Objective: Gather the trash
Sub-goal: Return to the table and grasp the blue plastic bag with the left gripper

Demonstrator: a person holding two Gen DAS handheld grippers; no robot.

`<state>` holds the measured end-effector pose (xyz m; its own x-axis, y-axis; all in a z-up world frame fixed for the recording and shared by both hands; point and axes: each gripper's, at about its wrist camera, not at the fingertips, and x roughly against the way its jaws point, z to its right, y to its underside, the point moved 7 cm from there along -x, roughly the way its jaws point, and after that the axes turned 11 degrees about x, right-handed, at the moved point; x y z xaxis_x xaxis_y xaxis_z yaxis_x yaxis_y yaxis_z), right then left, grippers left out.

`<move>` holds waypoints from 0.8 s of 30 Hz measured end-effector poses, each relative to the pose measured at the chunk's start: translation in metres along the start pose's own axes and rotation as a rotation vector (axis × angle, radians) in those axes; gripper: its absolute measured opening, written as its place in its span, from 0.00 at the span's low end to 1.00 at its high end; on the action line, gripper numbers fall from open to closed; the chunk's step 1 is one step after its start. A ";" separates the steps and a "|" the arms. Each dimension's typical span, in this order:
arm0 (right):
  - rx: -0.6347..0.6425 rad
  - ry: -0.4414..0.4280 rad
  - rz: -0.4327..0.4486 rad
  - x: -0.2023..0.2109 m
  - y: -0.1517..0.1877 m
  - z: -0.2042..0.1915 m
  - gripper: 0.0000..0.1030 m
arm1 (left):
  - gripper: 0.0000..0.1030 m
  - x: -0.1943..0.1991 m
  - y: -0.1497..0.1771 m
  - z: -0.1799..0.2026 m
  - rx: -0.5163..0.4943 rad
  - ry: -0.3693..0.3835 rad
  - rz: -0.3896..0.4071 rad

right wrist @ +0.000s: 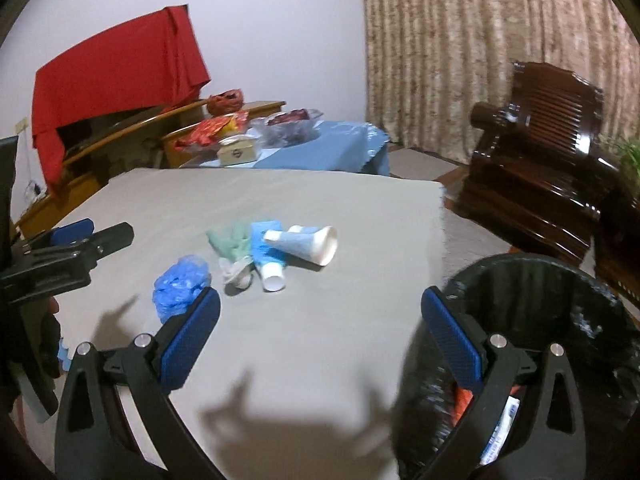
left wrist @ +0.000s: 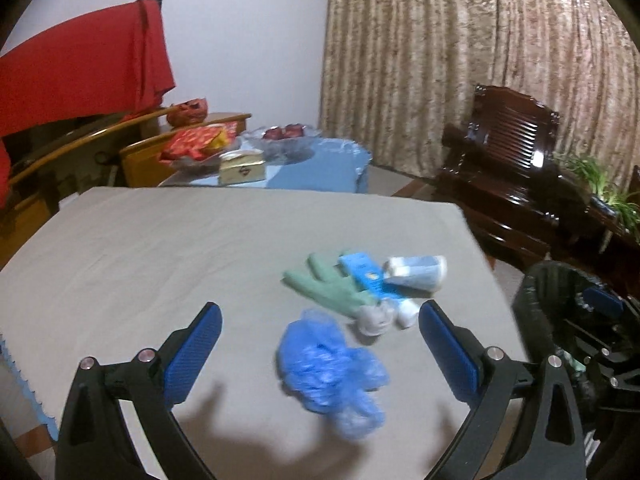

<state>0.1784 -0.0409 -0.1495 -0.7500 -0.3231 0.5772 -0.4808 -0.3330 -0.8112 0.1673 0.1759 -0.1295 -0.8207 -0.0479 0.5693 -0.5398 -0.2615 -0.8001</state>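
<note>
A crumpled blue plastic cover (left wrist: 332,368) lies on the grey table (left wrist: 160,248), just ahead of my open, empty left gripper (left wrist: 320,332). Behind it lie a green glove (left wrist: 328,286), a blue tube (left wrist: 372,280) and a white-blue tube (left wrist: 418,272) in a small pile. In the right wrist view the same pile shows: blue cover (right wrist: 180,284), glove (right wrist: 230,242), blue tube (right wrist: 266,254), white-blue tube (right wrist: 308,242). My right gripper (right wrist: 320,320) is open and empty above the table's right edge. A black-lined trash bin (right wrist: 560,304) stands below it at right, with some wrappers inside.
The bin also shows in the left wrist view (left wrist: 560,292) off the table's right edge. A dark wooden chair (right wrist: 536,152) stands beyond it. A blue-clothed table (right wrist: 332,148) with snacks and a box stands behind. The left gripper shows in the right wrist view (right wrist: 68,252).
</note>
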 end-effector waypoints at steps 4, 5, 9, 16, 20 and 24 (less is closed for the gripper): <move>0.015 -0.017 -0.002 -0.017 -0.005 -0.009 0.95 | 0.94 -0.014 0.009 -0.012 0.002 -0.023 -0.025; 0.018 -0.019 -0.005 -0.020 -0.005 -0.011 0.95 | 0.94 -0.018 0.013 -0.015 0.003 -0.029 -0.034; 0.024 -0.019 -0.023 -0.035 -0.001 -0.012 0.95 | 0.94 -0.034 0.025 -0.021 0.009 -0.042 -0.073; 0.039 -0.010 -0.052 -0.053 0.006 -0.008 0.95 | 0.94 -0.066 0.044 -0.025 0.004 -0.048 -0.148; 0.038 -0.005 -0.070 -0.061 0.009 -0.003 0.95 | 0.94 -0.081 0.051 -0.024 0.008 -0.044 -0.183; 0.037 -0.006 -0.078 -0.066 0.008 -0.002 0.95 | 0.92 -0.098 0.062 -0.023 0.017 -0.025 -0.235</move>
<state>0.2234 -0.0205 -0.1946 -0.7084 -0.3003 0.6388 -0.5200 -0.3899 -0.7600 0.2101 0.1863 -0.2386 -0.6675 -0.0077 0.7446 -0.7124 -0.2846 -0.6415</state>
